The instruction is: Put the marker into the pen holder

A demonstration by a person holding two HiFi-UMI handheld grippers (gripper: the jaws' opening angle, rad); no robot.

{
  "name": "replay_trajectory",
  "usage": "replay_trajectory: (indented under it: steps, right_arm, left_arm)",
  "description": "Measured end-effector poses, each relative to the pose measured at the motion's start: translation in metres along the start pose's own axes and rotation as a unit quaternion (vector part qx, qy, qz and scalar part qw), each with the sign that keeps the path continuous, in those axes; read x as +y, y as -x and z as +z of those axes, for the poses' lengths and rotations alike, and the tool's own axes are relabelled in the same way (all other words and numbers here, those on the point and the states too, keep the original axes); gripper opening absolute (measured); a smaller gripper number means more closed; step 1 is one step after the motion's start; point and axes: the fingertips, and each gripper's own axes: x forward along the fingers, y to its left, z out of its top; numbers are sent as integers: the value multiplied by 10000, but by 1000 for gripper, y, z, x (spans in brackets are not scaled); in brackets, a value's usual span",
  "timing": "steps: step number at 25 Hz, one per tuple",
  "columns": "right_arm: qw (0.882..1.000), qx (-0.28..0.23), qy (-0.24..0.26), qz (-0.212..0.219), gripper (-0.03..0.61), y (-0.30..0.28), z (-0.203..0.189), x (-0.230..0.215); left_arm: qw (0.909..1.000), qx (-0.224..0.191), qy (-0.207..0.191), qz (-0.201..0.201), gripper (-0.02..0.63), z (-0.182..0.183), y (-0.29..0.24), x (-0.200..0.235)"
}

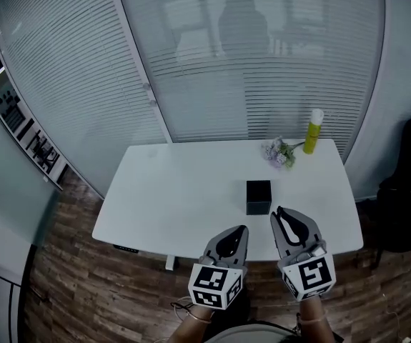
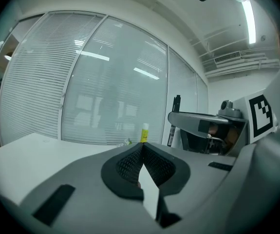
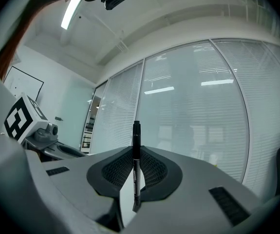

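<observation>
Blinds back a white table (image 1: 184, 184). At lower right the right gripper (image 3: 136, 150) pinches the marker (image 3: 136, 133) upright; the left gripper (image 2: 142, 147) beside it is pressed together, empty. Just above stands the pen holder (image 1: 258, 204). Its narrow mouth invites a miss, and the thin marker could pivot.

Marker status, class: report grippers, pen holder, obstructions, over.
Left gripper shut, empty. Right gripper shut on marker. Pen holder ahead on table, unobstructed; yellow bottle beyond.
</observation>
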Motion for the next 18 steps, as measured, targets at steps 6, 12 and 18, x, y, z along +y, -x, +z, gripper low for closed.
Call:
replay_trajectory:
  steps: [6, 12, 18]
  right_arm:
    - [9998, 129, 137, -96, 66, -30, -5, -13]
    - [9994, 247, 191, -133, 67, -55, -11, -19]
    - [9988, 388, 219, -197, 67, -83, -19, -23]
  left_arm:
    - [10000, 14, 78, -20, 18, 3, -22, 27]
    - [9998, 58, 123, -158, 18, 3, -41, 44]
    - [9993, 120, 133, -327, 18, 3, -57, 63]
